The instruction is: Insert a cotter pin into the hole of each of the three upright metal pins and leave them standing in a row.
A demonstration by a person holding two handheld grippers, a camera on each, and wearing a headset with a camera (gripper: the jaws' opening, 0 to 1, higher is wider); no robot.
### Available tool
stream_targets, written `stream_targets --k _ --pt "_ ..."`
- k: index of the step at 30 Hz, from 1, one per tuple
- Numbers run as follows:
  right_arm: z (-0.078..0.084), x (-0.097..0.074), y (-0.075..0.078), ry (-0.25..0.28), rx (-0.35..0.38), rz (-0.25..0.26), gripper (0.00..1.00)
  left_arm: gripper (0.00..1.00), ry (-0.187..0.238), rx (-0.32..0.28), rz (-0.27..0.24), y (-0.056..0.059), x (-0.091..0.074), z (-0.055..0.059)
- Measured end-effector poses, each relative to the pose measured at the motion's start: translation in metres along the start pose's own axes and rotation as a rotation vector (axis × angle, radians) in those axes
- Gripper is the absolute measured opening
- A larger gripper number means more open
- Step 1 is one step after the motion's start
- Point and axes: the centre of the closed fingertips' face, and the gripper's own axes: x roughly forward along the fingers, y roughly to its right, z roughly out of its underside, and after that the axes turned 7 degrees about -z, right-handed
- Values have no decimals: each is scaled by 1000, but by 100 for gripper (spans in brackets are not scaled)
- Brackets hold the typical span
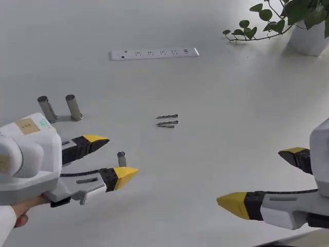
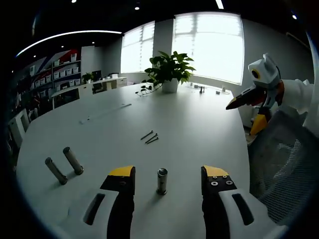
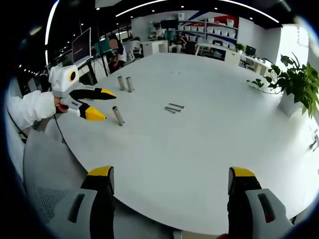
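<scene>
The jaws of the left gripper [image 2: 168, 174] are spread wide, and one metal pin [image 2: 162, 180] stands upright on the desk [image 1: 231, 103] in the gap between them. It sits a little nearer the left-hand jaw in the left gripper view and touches neither jaw. In the head view the same pin shows between the two yellow tips.

The jaws of the right gripper [image 3: 170, 172] are also wide apart with nothing between them. They hover over the near edge of the desk, well apart from the left gripper (the right gripper view shows the left one off at upper left, pin beside its tips).

Out past the left jaws, the three cotter pins [image 1: 167, 120] lie close together flat on the desk near its middle. The two other pins [image 1: 73, 107] stand side by side to the left, apart from the one between the jaws.

Farther off, a white power strip [image 1: 153, 53] lies flat, and a potted plant [image 1: 288, 15] stands at the far right corner.
</scene>
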Motion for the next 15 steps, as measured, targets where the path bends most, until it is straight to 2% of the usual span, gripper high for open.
stream_targets --k 2,3,8,10,15 --pt "-1 0 0 -1 -2 0 93 66 6 9 39 5 -8 4" --pt "-1 0 0 0 -3 0 93 71 -7 -14 46 5 -13 10" --pt "-5 3 -1 0 -11 -5 92 96 -37 -32 64 10 -26 24" --pt "-7 4 -1 -1 -16 -7 92 99 -54 -38 77 13 -33 28" --pt "-14 6 0 7 -35 -11 90 99 -48 -57 82 18 -43 25"
